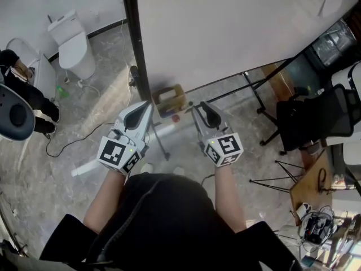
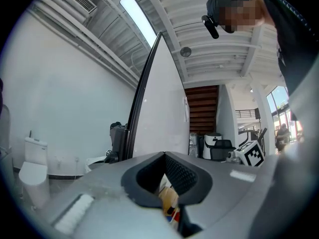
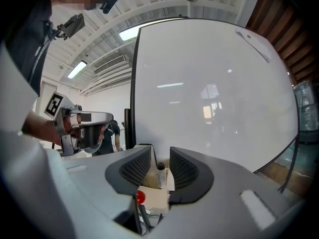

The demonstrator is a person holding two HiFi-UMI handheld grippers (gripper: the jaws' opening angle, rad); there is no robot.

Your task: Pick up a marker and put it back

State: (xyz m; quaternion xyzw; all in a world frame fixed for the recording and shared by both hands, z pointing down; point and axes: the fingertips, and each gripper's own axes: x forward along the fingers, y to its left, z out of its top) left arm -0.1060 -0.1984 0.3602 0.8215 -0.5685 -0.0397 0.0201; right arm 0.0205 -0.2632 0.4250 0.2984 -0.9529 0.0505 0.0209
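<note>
The right gripper point(image 3: 160, 151) has its jaws apart and holds nothing. Past the gap, a marker point(image 3: 161, 173) with a dark cap stands up in a small box point(image 3: 155, 196) by the whiteboard point(image 3: 209, 93). It looks light, hard and smooth, so I would pinch it just under the cap, where it sticks out. The left gripper point(image 2: 164, 154) is closed and empty. Only the right gripper view shows the marker. The head view shows both grippers near the box point(image 1: 169, 99).
</note>
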